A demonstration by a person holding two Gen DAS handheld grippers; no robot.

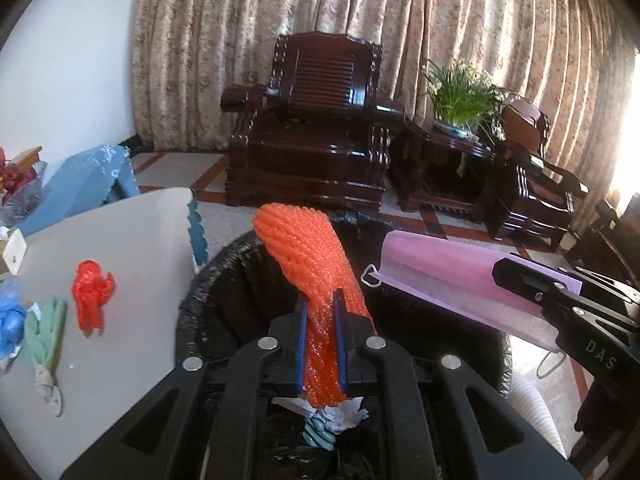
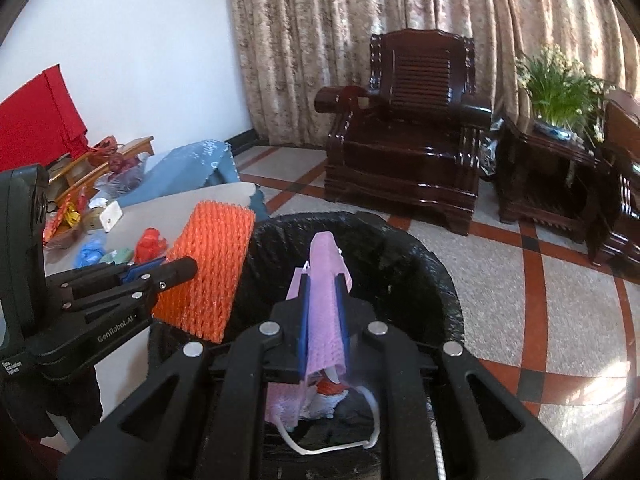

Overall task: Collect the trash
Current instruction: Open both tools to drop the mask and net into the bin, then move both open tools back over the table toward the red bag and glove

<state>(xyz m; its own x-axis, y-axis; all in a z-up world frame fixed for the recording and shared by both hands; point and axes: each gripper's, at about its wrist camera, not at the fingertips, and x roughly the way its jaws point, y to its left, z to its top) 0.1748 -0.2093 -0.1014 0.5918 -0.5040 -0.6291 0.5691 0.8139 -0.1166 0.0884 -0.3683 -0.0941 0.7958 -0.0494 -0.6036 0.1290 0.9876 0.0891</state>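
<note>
An orange foam net [image 1: 304,248] stands up between the blue pads of my left gripper [image 1: 321,300], which is shut on it over the black-lined trash bin [image 1: 224,264]. To its right, my right gripper [image 1: 504,270] is shut on a pink face mask [image 1: 448,272]. In the right wrist view the mask [image 2: 326,256] hangs folded in the right gripper [image 2: 323,282] above the bin [image 2: 420,256], its white ear loop dangling inside. The left gripper [image 2: 176,270] holds the net [image 2: 212,264] at the bin's left rim. Crumpled trash [image 2: 332,392] lies at the bottom of the bin.
On the white table [image 1: 120,248] left of the bin lie a red plastic scrap [image 1: 90,296], a green glove [image 1: 44,332] and a blue scrap [image 1: 10,316]. Dark wooden armchairs [image 1: 316,128] and a potted plant [image 1: 460,96] stand beyond on the tiled floor.
</note>
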